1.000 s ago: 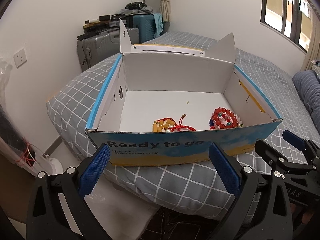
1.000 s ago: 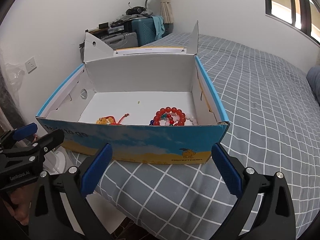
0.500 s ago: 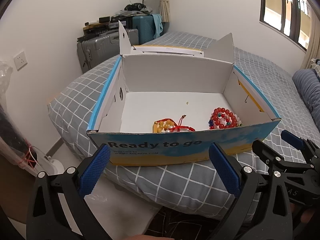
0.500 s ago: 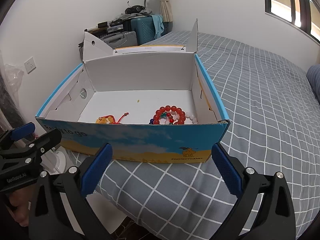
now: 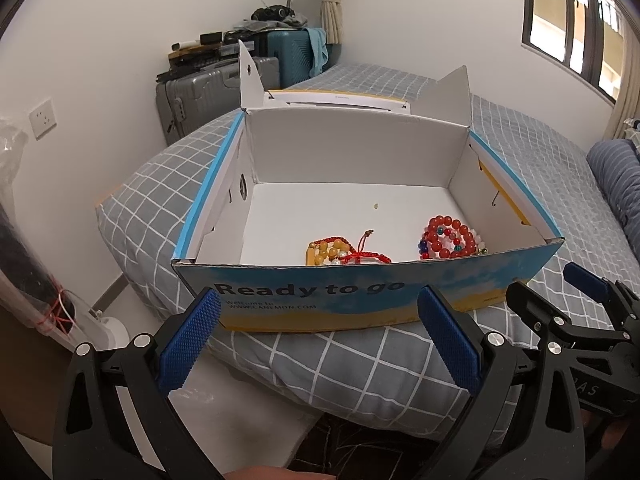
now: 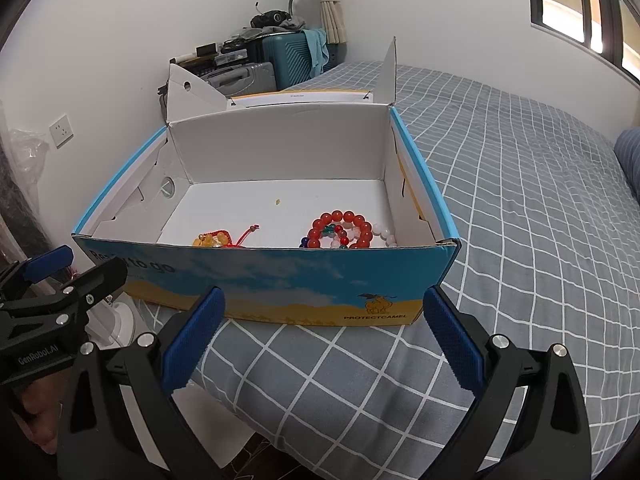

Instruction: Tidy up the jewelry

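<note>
While I hold both tools low in front of the box (image 5: 360,292), very little has changed in the last second. The box looked a bit nearer in my left view a second ago; now it sits a tiny bit farther off, so I seem to have pulled back a little. Nothing in the box has moved.

My left tool (image 5: 318,340) is wide open and holds nothing. My right tool (image 6: 320,338) is wide open too, and holds nothing.

The jewelry is inside the box, up against the front wall. A yellow bead bracelet with red cord (image 5: 344,251) lies near the middle. A pile of red bead bracelets (image 5: 450,238) lies toward the right side. They are a little apart. The box sits on the bed (image 6: 520,208).

I think this fits two stories: the jewelry has been put away, or it is waiting to be taken out and sorted. I cannot tell which.

The box says "Ready to go" and, on the right, "PROTECTCAMEL". My left tool says "GenRobot.AI".
</note>
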